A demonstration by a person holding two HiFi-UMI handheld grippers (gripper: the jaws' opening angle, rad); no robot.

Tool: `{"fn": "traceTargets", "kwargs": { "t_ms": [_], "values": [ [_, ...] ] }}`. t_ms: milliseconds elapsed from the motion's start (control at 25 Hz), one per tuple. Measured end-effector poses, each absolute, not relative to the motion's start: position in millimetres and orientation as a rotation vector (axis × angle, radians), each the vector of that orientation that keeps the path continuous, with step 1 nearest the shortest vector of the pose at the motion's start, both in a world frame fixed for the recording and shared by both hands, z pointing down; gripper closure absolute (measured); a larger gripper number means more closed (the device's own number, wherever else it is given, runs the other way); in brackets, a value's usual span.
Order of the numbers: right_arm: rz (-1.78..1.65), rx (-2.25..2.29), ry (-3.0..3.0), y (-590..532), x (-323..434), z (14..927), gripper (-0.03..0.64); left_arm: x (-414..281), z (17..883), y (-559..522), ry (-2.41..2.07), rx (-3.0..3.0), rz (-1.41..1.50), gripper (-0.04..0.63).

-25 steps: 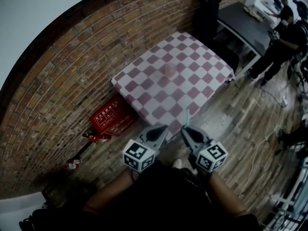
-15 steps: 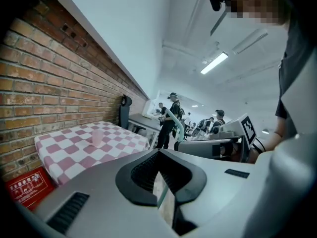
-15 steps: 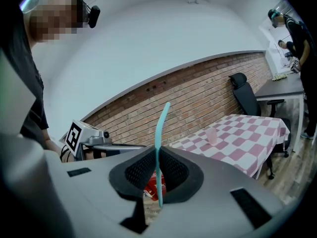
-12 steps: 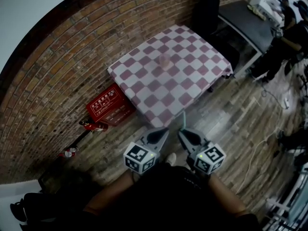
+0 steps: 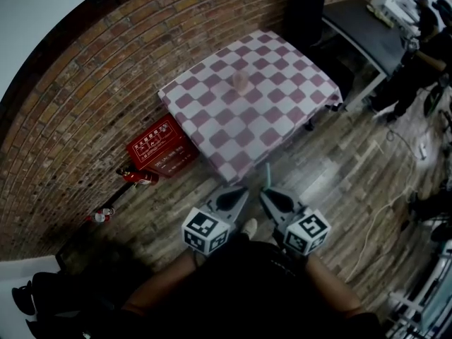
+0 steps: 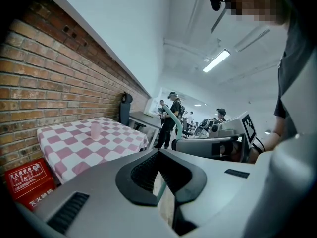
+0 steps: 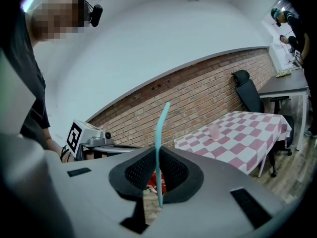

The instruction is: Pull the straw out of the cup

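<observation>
A pale pink cup (image 5: 240, 82) stands upright on the table with the purple-and-white checked cloth (image 5: 282, 115), well away from both grippers. My right gripper (image 5: 266, 195) is shut on a light green straw (image 5: 268, 174), which sticks up from its tips over the wooden floor. In the right gripper view the straw (image 7: 159, 148) runs up between the black pads, and the cup (image 7: 214, 131) sits far off. My left gripper (image 5: 240, 193) hangs beside the right one, shut, with nothing in it. The left gripper view shows the cup (image 6: 95, 130) and the straw (image 6: 173, 120) too.
A red crate (image 5: 161, 152) lies on the floor against the brick wall (image 5: 92, 97), with bottles (image 5: 134, 177) beside it. A black chair (image 5: 305, 6) and a grey table (image 5: 367, 34) stand behind the checked table. People (image 5: 417, 55) stand at the right, with cables on the floor.
Both grippers have drawn back from the checked table, whose near edge now lies farther from their tips. The straw stays in the right gripper; the cup has not moved.
</observation>
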State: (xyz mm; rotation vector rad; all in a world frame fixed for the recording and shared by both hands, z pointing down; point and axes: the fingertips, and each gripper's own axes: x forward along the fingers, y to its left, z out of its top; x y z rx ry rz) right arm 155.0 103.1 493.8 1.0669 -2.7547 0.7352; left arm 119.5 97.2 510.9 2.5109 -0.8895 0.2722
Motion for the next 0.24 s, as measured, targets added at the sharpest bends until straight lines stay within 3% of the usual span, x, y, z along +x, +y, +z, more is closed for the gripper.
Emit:
{"fn": "traceTargets", "kwargs": {
  "t_ms": [240],
  "values": [
    [0.736,1.075,-2.779,113.1,165.6,496.4,0.583,129.2,510.7,108.5,-0.888,2.513,0.27,0.588]
  ]
}}
